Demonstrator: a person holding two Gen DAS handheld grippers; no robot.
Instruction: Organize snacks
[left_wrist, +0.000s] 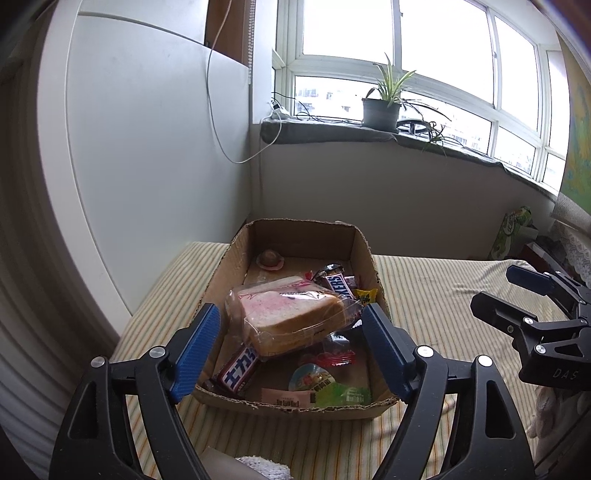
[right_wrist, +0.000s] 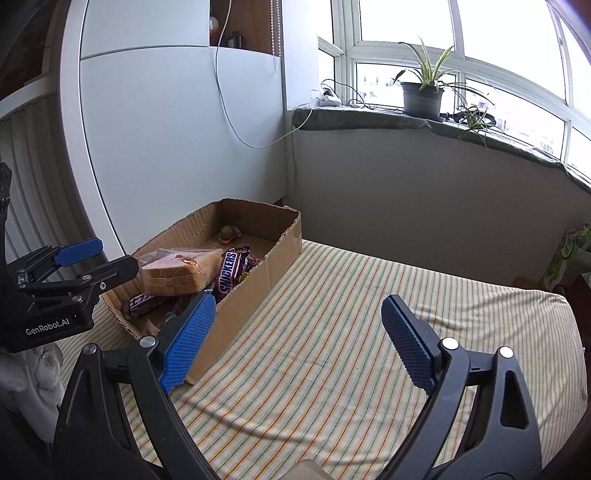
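An open cardboard box (left_wrist: 364, 258) stands on a striped cloth (left_wrist: 436, 295). It holds a wrapped sandwich (left_wrist: 291, 317) on top of Snickers bars (left_wrist: 338, 286), a jelly cup (left_wrist: 308, 376) and other small packets. A small round snack (left_wrist: 271, 258) lies at the far end. My left gripper (left_wrist: 291, 317) is open above the near end of the box, its jaws either side of the sandwich. My right gripper (right_wrist: 299, 306) is open and empty over the cloth, right of the box (right_wrist: 258, 273). The sandwich (right_wrist: 177, 269) and a Snickers bar (right_wrist: 227, 273) also show in the right wrist view.
A white cabinet (left_wrist: 147, 147) stands left of the box. A wall and a windowsill with a potted plant (left_wrist: 382, 107) lie behind. A green carton (left_wrist: 511, 229) stands at the far right edge of the cloth. A cable (left_wrist: 221, 122) hangs down the cabinet.
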